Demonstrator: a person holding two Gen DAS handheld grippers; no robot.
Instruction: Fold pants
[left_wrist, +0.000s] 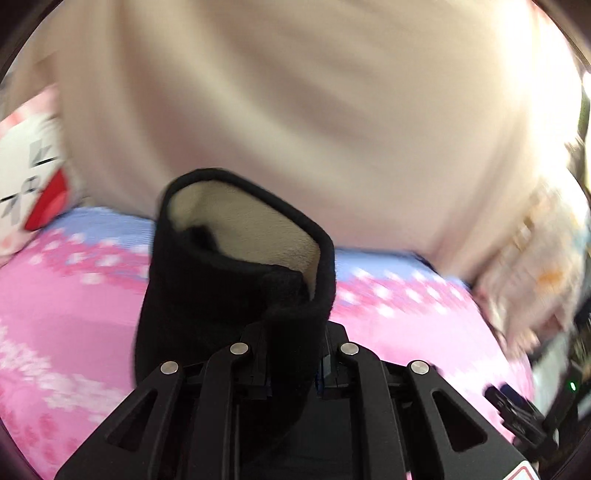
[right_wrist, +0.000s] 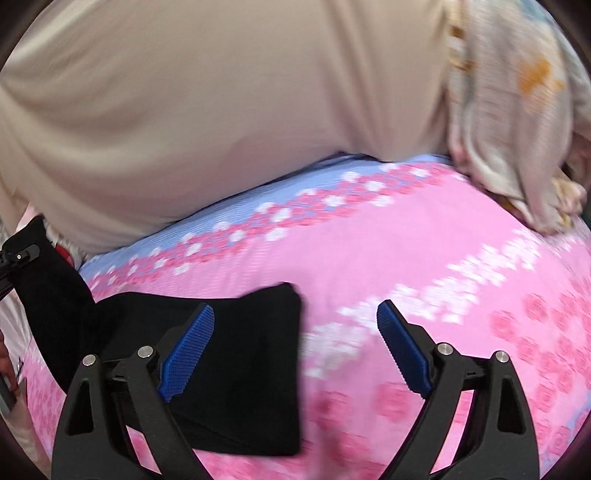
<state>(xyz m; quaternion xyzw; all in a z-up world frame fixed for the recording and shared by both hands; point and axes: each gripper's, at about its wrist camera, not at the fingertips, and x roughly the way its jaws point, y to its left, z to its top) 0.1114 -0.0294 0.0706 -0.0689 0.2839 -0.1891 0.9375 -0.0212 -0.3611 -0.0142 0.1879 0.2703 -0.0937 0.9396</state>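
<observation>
The black pants (right_wrist: 240, 369) lie partly folded on a pink flowered bed cover (right_wrist: 406, 258). My left gripper (left_wrist: 291, 373) is shut on a black hem of the pants (left_wrist: 229, 280) and lifts it; the fold stands up and shows a cream lining. That lifted end and the left gripper show at the left edge of the right wrist view (right_wrist: 22, 254). My right gripper (right_wrist: 295, 354) is open, empty, above the right edge of the folded pants. Its blue pads (right_wrist: 188, 354) are wide apart.
A person in a beige top (right_wrist: 221, 110) leans over the far side of the bed. A pale patterned cloth (right_wrist: 517, 122) lies at the far right. A white and red box (left_wrist: 33, 184) sits at the left.
</observation>
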